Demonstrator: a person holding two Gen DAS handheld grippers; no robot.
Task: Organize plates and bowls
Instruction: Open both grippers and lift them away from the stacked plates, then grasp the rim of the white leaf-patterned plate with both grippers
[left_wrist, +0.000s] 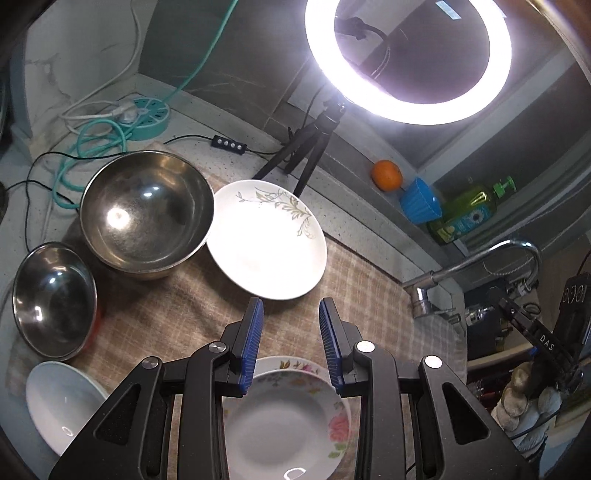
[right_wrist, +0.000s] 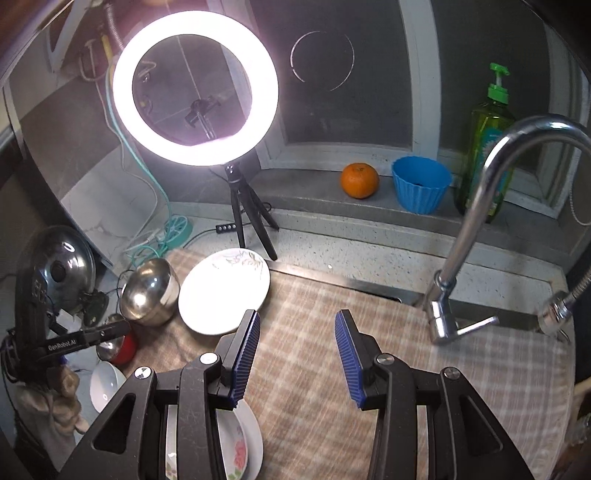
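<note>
hovering over the dishes, both grippers empty

left gripper (left_wrist: 291, 325) and right gripper (right_wrist: 297, 345) each stand parted with nothing between the pads. on the checked cloth (left_wrist: 351, 280) covering the bench lie 2 steel bowls (left_wrist: 147, 214), a leaf-patterned plate (left_wrist: 266, 240), a white bowl (left_wrist: 62, 402) and stacked floral plates (left_wrist: 291, 417) beneath the left gripper.

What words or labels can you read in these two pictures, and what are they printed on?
"DAS": on the other gripper's black arm.
"GenRobot.AI": on the other gripper's black arm.
Soap bottle: label too blurred to read.
Black boxes on both grippers: raised characters, unreadable.
</note>
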